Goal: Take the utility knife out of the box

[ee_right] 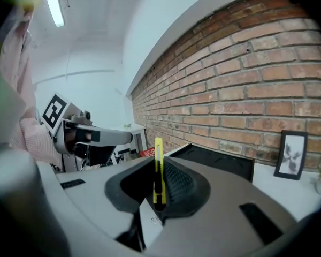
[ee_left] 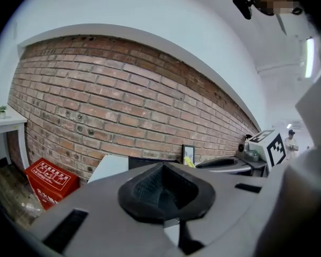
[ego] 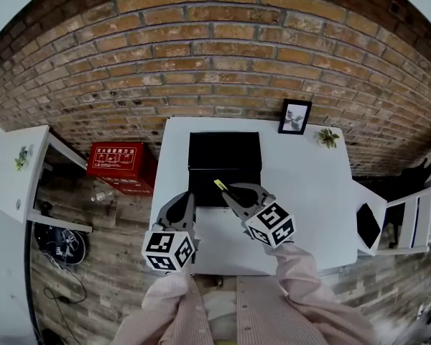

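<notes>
The yellow utility knife [ego: 220,186] stands upright between the pads of my right gripper [ego: 228,190], which is shut on it above the front edge of the open black box [ego: 224,153]. In the right gripper view the knife [ee_right: 158,170] sticks up out of the right gripper [ee_right: 159,189], with the box [ee_right: 219,159] behind it. My left gripper [ego: 187,196] hovers just left of the box's front, shut with nothing in it. In the left gripper view its pads [ee_left: 150,189] meet, and the box [ee_left: 144,162] lies beyond.
The box sits on a white table [ego: 309,192] against a brick wall. A framed picture [ego: 294,116] and a small plant [ego: 328,137] stand at the table's back right. A red case [ego: 117,160] lies on the floor at left, a white chair [ego: 388,225] at right.
</notes>
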A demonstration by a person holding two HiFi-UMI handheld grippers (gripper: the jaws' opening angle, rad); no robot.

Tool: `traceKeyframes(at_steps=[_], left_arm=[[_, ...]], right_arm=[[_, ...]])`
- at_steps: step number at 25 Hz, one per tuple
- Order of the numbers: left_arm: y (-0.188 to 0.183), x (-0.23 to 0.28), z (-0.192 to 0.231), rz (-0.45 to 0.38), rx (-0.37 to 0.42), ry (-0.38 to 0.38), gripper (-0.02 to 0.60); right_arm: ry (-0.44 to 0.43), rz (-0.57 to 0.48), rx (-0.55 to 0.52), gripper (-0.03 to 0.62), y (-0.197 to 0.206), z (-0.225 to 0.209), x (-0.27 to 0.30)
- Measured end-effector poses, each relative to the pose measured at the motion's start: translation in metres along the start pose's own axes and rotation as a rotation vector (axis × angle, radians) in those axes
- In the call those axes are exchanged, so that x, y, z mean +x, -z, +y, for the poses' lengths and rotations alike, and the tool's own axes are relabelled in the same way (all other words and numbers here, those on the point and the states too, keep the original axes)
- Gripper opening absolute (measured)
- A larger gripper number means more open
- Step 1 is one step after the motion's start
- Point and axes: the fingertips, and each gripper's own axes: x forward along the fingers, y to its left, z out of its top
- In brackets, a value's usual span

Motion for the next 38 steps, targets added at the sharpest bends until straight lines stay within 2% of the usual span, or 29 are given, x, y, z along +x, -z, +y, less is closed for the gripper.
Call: traceKeyframes(at_steps=[11,24,38], left_arm=[[-0.038,-0.016,-0.004,-0.074,0.061,0.019,-0.008],[-0.073,-0.029,-0.006,-0.127,0.155,0.014,-0.008],[-0.109,-0.055,0.002,-0.223,0.161,-0.036,-0.008]], right_arm=[[0.101,-0.221,0.112,0.052,-0.038,-0.005,-0.036],[0.251,-0.412,0.134,0.052,-0.073,-0.028,-0.088],[0.332,-0.499,0.114,0.052,-0.098,-0.033,-0.129]])
